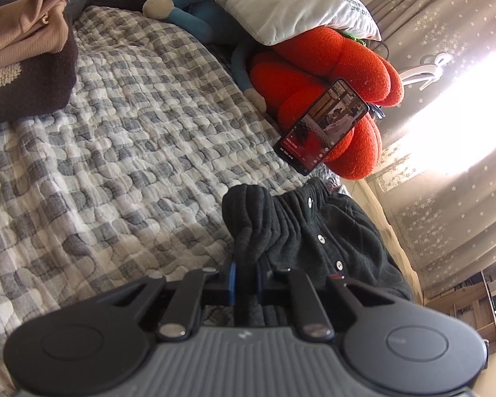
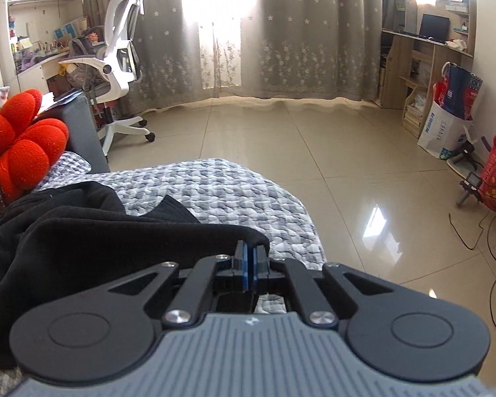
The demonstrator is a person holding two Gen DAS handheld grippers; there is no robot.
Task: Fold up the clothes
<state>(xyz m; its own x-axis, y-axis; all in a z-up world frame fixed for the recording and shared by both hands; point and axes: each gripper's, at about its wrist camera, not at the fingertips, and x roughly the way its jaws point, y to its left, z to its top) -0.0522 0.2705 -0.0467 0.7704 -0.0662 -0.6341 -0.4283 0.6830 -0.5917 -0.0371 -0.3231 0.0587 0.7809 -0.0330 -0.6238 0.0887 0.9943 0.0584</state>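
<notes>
- The left gripper (image 1: 246, 276) sits at the bottom, at 6 o'clock. Its blue pads (image 1: 233, 281) pinch a bunch of the black garment (image 1: 301, 228).
- The black garment has small white snaps (image 1: 320, 239) and a crinkly stretchy edge.
- It lies on a gray and white checked quilt (image 1: 122, 125).
- At 2 o'clock a phone (image 1: 322, 127) with a lit screen leans on a red plush cushion (image 1: 334, 76).
- At 12 o'clock is a white pillow (image 1: 291, 0) over a blue stuffed toy (image 1: 195, 10).
- At 10 o'clock are folded clothes (image 1: 20, 53).
</notes>
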